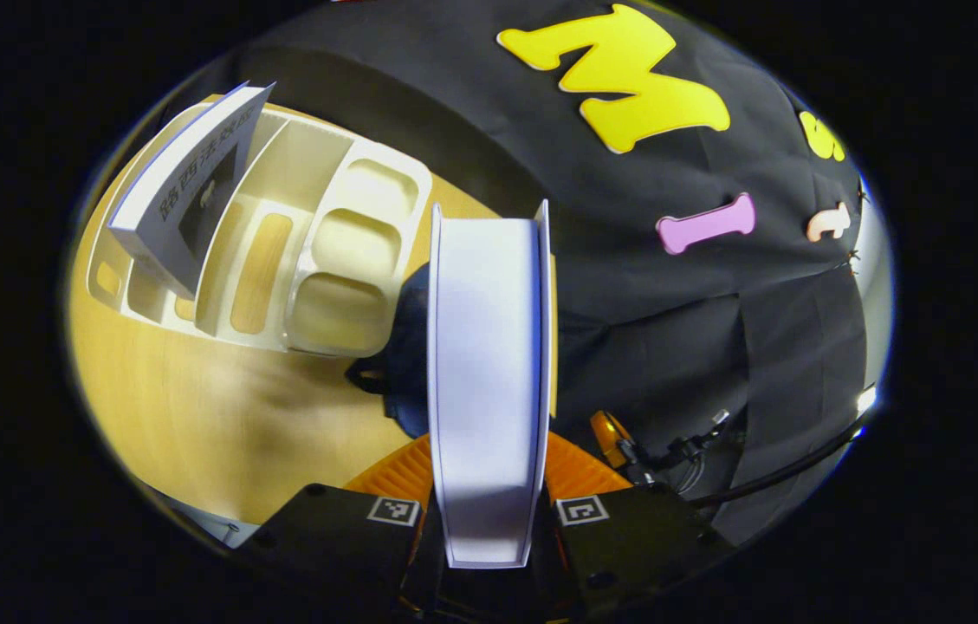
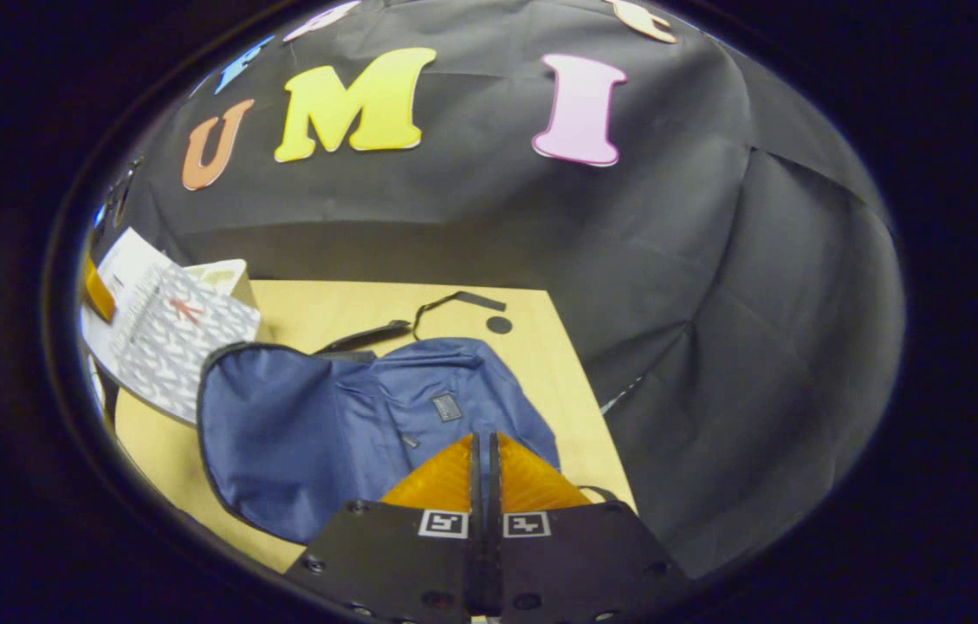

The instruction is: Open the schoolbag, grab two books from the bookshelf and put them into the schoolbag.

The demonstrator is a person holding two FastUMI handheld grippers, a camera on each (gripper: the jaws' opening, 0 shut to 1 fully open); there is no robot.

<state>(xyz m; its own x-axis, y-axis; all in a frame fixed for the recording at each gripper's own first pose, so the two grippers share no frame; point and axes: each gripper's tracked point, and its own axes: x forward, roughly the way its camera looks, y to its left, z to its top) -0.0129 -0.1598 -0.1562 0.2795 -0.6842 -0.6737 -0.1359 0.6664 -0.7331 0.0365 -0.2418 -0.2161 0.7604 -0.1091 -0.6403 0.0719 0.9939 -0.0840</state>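
Note:
My left gripper is shut on a book, which stands on edge between the fingers with its white page block toward the camera. Behind it lies the dark blue schoolbag. A second, grey-covered book leans in the cream bookshelf at upper left. In the right gripper view my right gripper is shut just above the blue schoolbag, which lies flat on the table with its left flap raised. At far left the held book shows its grey patterned cover, beside a corner of the bookshelf.
The wooden table carries the shelf and the bag. A black strap and a small black disc lie behind the bag. The table's right edge meets the black cloth wall. An orange part with cables sits low right of the held book.

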